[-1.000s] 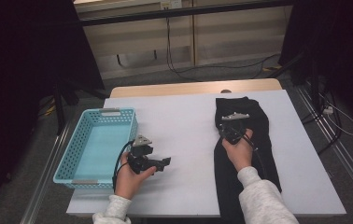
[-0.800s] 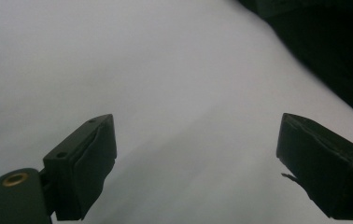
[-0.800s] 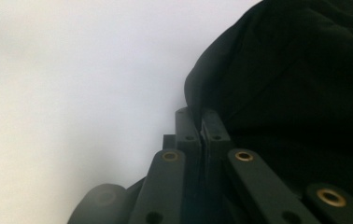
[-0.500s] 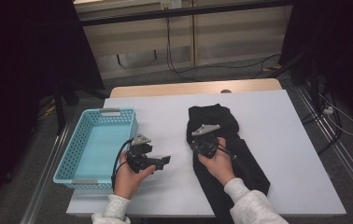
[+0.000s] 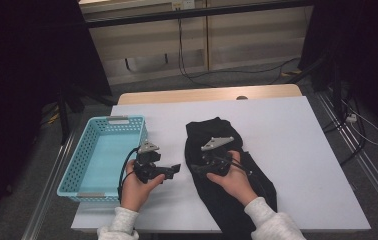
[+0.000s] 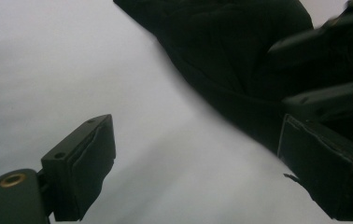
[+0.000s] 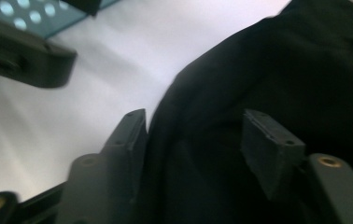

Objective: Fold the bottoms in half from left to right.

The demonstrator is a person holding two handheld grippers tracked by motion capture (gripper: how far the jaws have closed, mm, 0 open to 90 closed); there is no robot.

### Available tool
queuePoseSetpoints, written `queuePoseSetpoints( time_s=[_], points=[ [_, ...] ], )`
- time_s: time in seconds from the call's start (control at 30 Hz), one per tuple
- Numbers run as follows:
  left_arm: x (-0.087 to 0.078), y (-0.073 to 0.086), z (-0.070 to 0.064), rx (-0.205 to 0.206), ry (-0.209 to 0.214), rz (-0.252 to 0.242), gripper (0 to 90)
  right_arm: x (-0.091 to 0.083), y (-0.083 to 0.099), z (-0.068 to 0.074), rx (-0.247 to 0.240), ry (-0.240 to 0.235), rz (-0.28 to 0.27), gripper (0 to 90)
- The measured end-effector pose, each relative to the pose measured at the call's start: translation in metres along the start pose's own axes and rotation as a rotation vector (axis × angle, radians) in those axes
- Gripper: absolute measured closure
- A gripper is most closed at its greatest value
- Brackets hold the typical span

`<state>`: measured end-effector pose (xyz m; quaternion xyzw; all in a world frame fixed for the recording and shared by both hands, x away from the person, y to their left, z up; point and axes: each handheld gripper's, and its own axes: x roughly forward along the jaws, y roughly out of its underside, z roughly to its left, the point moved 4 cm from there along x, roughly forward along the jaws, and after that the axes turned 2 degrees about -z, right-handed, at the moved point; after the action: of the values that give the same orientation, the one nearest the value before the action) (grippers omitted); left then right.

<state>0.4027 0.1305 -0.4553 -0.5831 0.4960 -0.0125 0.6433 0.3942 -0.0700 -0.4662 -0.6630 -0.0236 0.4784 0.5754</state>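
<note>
The black garment (image 7: 268, 79) lies between the spread jaws of the right tool (image 7: 193, 135), bunched on the table (image 5: 297, 130).

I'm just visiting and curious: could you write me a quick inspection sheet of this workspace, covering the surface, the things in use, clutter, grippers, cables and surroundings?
Surface: white rectangular tabletop, pale wooden strip along its far edge.
Job's things: crumpled black cloth garment right of centre, hanging over the near edge; light blue perforated plastic basket at the left edge, nothing in it.
Clutter: nothing seen.
Grippers: left gripper open above bare table; right gripper open, its jaws either side of a fold of garment.
Cables: black cable looping from the left gripper; cords on the floor.
Surroundings: dark curtains, beige panelled wall.
</note>
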Motion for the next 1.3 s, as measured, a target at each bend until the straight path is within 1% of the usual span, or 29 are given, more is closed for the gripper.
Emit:
queuePoseSetpoints(
  time_s=[0.1, 0.13, 0.17, 0.2, 0.23, 0.27, 0.37, 0.4, 0.43, 0.47, 0.5, 0.53, 0.57, 0.63, 0.73, 0.8, 0.9, 0.93, 1.0, 1.03, 1.07, 1.13, 1.17, 1.23, 1.27, 1.3],
  points=[
    [0.002, 0.000, 0.000, -0.003, 0.006, 0.004, 11.0, -0.020, 0.000, -0.009, 0.019, 0.023, -0.030, 30.8],
    [0.004, -0.001, -0.001, -0.007, 0.003, 0.003, 10.9, -0.028, 0.002, -0.014, 0.025, 0.043, -0.040, 29.7],
    [0.004, -0.001, -0.001, -0.007, 0.003, 0.003, 10.9, -0.028, 0.002, -0.014, 0.025, 0.043, -0.040, 29.7],
    [0.007, -0.002, -0.002, -0.001, 0.009, 0.010, 10.9, -0.042, 0.009, -0.022, 0.041, 0.056, -0.041, 27.8],
    [0.007, -0.002, -0.002, -0.001, 0.009, 0.010, 10.9, -0.042, 0.009, -0.022, 0.041, 0.056, -0.041, 27.8],
    [0.010, -0.004, -0.004, -0.002, 0.015, 0.008, 10.9, -0.054, 0.016, -0.030, 0.056, 0.072, -0.046, 27.0],
    [0.013, -0.005, -0.005, 0.003, 0.014, 0.011, 10.9, -0.071, 0.027, -0.039, 0.072, 0.103, -0.044, 25.5],
    [0.016, -0.007, -0.007, 0.008, 0.023, 0.017, 10.8, -0.078, 0.032, -0.043, 0.072, 0.122, -0.047, 25.4],
    [0.018, -0.007, -0.008, 0.010, 0.023, 0.016, 10.8, -0.083, 0.036, -0.047, 0.074, 0.141, -0.047, 25.1],
    [0.019, -0.008, -0.009, 0.011, 0.025, 0.018, 10.8, -0.087, 0.040, -0.050, 0.081, 0.150, -0.046, 25.0],
    [0.019, -0.008, -0.009, 0.011, 0.025, 0.018, 10.8, -0.087, 0.040, -0.050, 0.081, 0.150, -0.046, 25.0],
    [0.023, -0.009, -0.010, 0.017, 0.029, 0.023, 10.9, -0.096, 0.051, -0.059, 0.115, 0.173, -0.042, 25.0],
    [0.025, -0.010, -0.012, 0.018, 0.028, 0.021, 10.9, -0.098, 0.055, -0.062, 0.122, 0.181, -0.037, 25.0],
    [0.028, -0.012, -0.013, 0.020, 0.040, 0.027, 10.8, -0.103, 0.065, -0.068, 0.140, 0.198, -0.031, 25.2],
    [0.030, -0.015, -0.014, 0.024, 0.041, 0.023, 10.8, -0.109, 0.079, -0.074, 0.160, 0.215, -0.009, 25.7],
    [0.031, -0.016, -0.014, 0.028, 0.045, 0.027, 10.8, -0.113, 0.084, -0.077, 0.177, 0.228, 0.000, 26.1],
    [0.034, -0.017, -0.016, 0.032, 0.047, 0.023, 10.9, -0.115, 0.092, -0.076, 0.186, 0.230, 0.018, 28.9],
    [0.034, -0.017, -0.016, 0.036, 0.050, 0.028, 10.9, -0.116, 0.094, -0.075, 0.186, 0.225, 0.028, 30.9],
    [0.034, -0.019, -0.017, 0.033, 0.048, 0.016, 11.0, -0.117, 0.098, -0.073, 0.178, 0.210, 0.041, 40.7],
    [0.034, -0.019, -0.017, 0.033, 0.048, 0.016, 11.0, -0.117, 0.098, -0.073, 0.178, 0.210, 0.041, 40.7],
    [0.033, -0.020, -0.016, 0.033, 0.043, 0.010, 11.0, -0.116, 0.103, -0.070, 0.189, 0.190, 0.073, 44.8],
    [0.032, -0.020, -0.016, 0.028, 0.038, 0.003, 11.0, -0.116, 0.104, -0.066, 0.165, 0.214, 0.073, 47.6],
    [0.032, -0.020, -0.016, 0.028, 0.038, 0.003, 11.0, -0.116, 0.104, -0.066, 0.165, 0.223, 0.079, 50.5],
    [0.030, -0.020, -0.014, 0.032, 0.034, 0.006, 11.1, -0.116, 0.104, -0.066, 0.159, 0.236, 0.084, 65.6],
    [0.029, -0.019, -0.014, 0.031, 0.035, 0.006, 11.1, -0.116, 0.104, -0.065, 0.168, 0.213, 0.077, 77.3],
    [0.029, -0.019, -0.014, 0.031, 0.035, 0.006, 11.3, -0.115, 0.104, -0.064, 0.191, 0.166, 0.072, 86.3]
  ],
)
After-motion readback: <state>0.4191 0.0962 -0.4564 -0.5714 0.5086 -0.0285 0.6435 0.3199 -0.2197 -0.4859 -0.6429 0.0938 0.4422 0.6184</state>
